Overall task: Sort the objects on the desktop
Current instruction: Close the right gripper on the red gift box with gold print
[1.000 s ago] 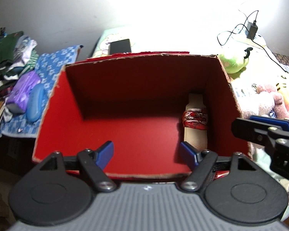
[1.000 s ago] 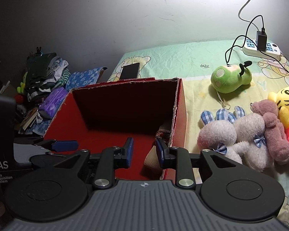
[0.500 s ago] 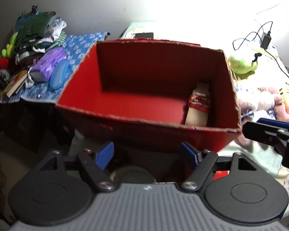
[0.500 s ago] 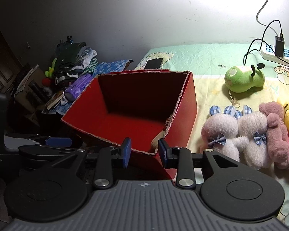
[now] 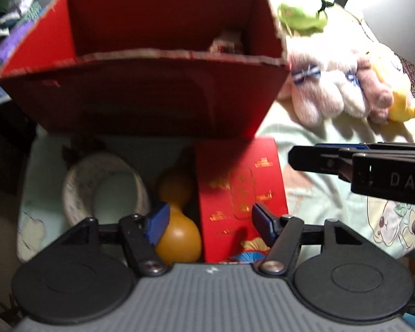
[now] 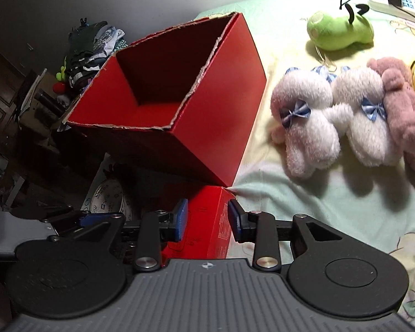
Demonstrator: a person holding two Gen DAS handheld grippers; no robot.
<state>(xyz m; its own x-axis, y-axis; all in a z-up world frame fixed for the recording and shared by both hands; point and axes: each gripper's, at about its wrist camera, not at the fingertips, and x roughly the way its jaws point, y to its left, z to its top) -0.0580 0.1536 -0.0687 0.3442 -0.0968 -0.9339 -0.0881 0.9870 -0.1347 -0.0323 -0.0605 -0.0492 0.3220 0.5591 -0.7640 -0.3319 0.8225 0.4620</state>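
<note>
Before the torn-rimmed red cardboard box (image 5: 152,94), a glossy gourd (image 5: 178,238) lies.

A red box (image 5: 157,94) stands open-topped on the bed, with what looks like 1 bottle (image 5: 225,43) blurred inside at its right wall. Before it lie a tape roll (image 5: 77,177), an orange gourd (image 5: 179,235) and a flat red packet (image 5: 240,193) with gold print, side by side.

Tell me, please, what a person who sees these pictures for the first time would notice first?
The big open red cardboard box dominates the middle, on the pale green bedsheet. Right of it lie fluffy pink and white plush toys; in front lie a flat red packet with gold print and an orange gourd-shaped object.
</note>
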